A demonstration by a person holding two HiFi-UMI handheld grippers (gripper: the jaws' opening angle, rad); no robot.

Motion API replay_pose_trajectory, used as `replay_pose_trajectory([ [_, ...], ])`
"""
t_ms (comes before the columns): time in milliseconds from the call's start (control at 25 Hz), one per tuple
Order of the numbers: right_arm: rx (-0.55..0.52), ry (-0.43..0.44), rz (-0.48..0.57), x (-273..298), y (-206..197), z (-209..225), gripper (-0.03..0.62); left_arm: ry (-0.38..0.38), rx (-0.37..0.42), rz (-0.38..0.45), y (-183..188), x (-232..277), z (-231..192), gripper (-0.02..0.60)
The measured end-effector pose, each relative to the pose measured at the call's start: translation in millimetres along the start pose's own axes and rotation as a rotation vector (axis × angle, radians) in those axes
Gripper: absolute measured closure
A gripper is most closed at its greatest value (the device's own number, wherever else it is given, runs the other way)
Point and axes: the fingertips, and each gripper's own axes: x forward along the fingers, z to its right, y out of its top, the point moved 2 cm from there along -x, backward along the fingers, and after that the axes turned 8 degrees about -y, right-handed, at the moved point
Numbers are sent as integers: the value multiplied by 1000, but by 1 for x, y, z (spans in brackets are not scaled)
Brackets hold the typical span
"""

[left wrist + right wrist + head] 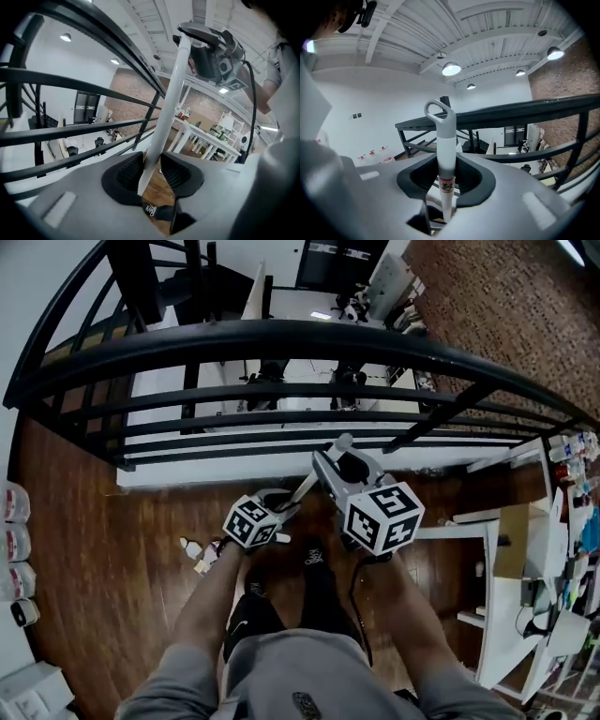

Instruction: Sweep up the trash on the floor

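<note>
The trash (194,554) is a few small pale bits on the wooden floor (103,512), just left of the person's black shoes (311,556). Both tools hold one long white handle (171,103), most likely a broom's. The left hand-held gripper (152,171) is clenched on it low down. The right hand-held gripper (446,180) is clenched just under its looped top. I think this is the sweeping step. Next, the brush end must go down beside the trash and push it together. The brush end is hidden under the grippers and legs, so I cannot tell if it touches the floor. The trash is too small to name.
</note>
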Motion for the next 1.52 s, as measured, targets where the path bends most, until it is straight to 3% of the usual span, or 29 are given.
replay_pose_trajectory([
  [120,-38,114,-36,38,-7,12,496,90,-72,54,-4,11,-29,462],
  [320,-146,387,-75,89,-16,17,496,329,-201,157,-9,18,-73,460],
  [520,-202,518,-103,129,-24,22,496,489,-282,237,-14,25,-111,460],
  [680,-241,589,-97,152,-33,19,496,559,-324,261,-21,30,-136,459],
  [880,-227,555,-23,175,-32,31,492,593,-314,272,-16,36,-163,459],
  [1120,-201,455,-8,180,-36,57,401,594,-334,264,-9,37,-182,462],
  [1520,-132,349,-33,166,-38,94,414,611,-356,252,2,45,-214,463],
])
